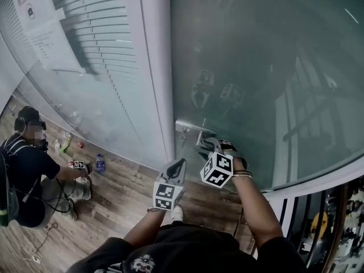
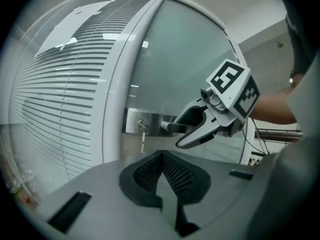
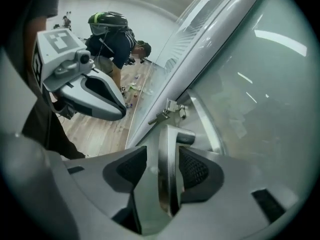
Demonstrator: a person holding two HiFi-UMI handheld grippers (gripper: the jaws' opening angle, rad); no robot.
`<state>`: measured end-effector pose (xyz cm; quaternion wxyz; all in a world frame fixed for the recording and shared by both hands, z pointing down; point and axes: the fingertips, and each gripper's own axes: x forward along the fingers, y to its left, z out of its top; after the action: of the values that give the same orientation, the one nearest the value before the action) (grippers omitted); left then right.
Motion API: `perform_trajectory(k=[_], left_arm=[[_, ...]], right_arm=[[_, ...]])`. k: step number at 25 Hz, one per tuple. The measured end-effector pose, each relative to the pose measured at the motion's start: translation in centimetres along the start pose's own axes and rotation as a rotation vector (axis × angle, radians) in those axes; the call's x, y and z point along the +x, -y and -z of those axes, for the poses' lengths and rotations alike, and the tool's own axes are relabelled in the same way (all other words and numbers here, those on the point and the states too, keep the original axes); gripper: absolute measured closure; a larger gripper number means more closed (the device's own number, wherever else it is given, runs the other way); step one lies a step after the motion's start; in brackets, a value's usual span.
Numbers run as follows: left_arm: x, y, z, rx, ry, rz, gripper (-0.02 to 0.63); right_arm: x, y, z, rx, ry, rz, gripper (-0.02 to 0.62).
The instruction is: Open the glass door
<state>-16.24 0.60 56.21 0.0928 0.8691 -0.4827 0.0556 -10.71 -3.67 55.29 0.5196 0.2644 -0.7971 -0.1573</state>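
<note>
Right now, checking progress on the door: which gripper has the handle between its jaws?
The right gripper: the metal door handle sits between its jaws. The left gripper hangs beside it, jaws together, holding nothing.

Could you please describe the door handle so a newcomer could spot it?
Start at the large frosted green glass door and go to its left edge beside the white frame post. On the small steel lock plate there, the brushed-metal lever handle juts out sideways, unlike the little key hanging beside it.
</note>
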Motion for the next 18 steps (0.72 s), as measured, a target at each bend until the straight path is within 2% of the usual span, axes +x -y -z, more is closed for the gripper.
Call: perform_trajectory(k=[4,6,9,12,15,18], left_arm=[[0.5,-0.8,0.4,0.007,-0.009,0.012,0.600],[0.8,-1.1,0.3,0.014,-0.010,0.023,0.600],[1.4,-1.5,0.4,0.022,-0.012,0.041,0.600],[1.8,-1.4,0.7,0.025,-0.017,0.063,0.600],[2.1,-1.7,0.8,0.030,-0.018,0.077,0.600],[2.2,-2.2,1.2,0.033,-0.021,0.083,0.600]], right_arm=[[1.8,-1.0,1.2,-0.003,-0.076,-0.109,0.408],[2.4,-1.0,1.4,-0.012,-0.097,-0.125,0.421],[2.6,-0.2,1.2,0.012,-0.094,-0.120,0.534],[2.7,-0.3,1.5,0.038,-0.099,-0.146,0.576],[2.8,-0.5,1.2,0.075,-0.057,-0.156,0.577],[3.2,-0.6,0.7,0.124,0.051,-0.130,0.577]])
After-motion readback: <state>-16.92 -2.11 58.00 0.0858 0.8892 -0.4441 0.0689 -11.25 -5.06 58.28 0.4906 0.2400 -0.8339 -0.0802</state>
